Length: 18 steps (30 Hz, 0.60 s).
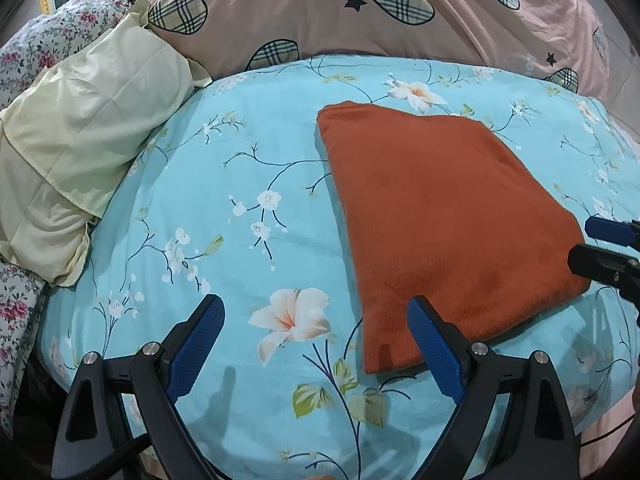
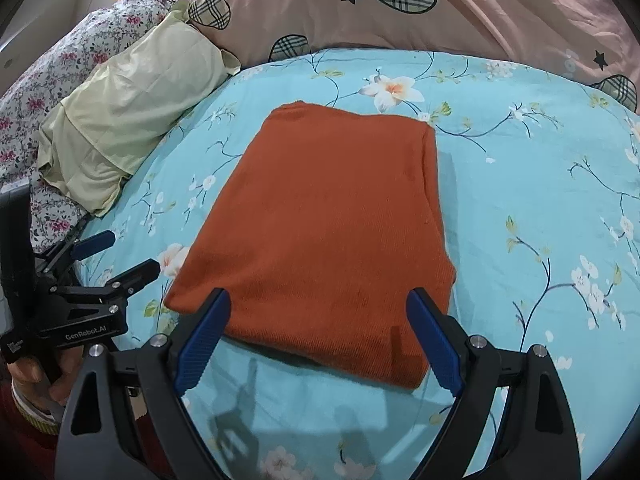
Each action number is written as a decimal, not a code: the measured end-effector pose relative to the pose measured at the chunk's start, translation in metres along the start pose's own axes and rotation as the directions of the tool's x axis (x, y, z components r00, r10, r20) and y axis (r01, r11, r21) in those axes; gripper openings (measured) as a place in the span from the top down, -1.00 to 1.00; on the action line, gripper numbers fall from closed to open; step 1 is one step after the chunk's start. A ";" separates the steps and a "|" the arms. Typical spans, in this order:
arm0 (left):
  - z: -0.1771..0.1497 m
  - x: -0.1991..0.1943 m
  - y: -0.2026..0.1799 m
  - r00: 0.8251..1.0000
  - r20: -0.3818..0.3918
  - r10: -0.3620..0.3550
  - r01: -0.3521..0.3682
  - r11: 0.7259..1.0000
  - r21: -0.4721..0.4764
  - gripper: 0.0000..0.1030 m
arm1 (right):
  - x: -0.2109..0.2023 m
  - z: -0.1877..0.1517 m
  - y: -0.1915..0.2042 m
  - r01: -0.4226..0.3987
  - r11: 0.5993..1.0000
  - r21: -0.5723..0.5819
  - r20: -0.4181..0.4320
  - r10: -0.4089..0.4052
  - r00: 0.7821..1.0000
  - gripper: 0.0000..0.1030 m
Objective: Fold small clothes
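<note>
Jaws of both grippers gape wide, empty, above folded orange garment (image 2: 328,224).

One marking reads clearly — "GenRobot.AI", in pale letters on the black body of the left gripper (image 2: 116,256), seen at the left edge of the right wrist view. Lower on that same body sits a smaller block of white print — too small and tilted to make out. Nothing legible shows in the left wrist view.
</note>
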<state>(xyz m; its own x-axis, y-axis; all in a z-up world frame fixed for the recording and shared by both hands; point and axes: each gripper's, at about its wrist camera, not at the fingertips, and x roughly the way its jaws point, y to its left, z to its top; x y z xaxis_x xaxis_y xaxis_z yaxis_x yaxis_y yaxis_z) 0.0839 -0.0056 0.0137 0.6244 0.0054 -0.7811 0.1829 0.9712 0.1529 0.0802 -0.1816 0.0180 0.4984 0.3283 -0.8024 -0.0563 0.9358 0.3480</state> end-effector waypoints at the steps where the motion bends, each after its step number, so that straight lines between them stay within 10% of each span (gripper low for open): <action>1: 0.001 0.001 0.000 1.000 0.001 -0.002 0.002 1.000 -0.001 -0.81 | 0.001 0.003 -0.001 0.001 1.000 0.000 0.003 -0.001 1.000 -0.74; 18: 0.025 0.010 0.001 1.000 0.000 0.010 -0.010 1.000 -0.025 -0.81 | 0.023 0.038 -0.024 0.013 0.999 0.044 -0.011 -0.013 1.000 -0.74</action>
<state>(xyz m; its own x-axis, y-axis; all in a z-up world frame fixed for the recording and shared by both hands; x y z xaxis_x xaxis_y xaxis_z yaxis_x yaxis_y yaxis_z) 0.1093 -0.0103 0.0218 0.6263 0.0147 -0.7794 0.1579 0.9767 0.1453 0.1253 -0.2017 0.0096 0.4898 0.3177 -0.8119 -0.0111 0.9335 0.3585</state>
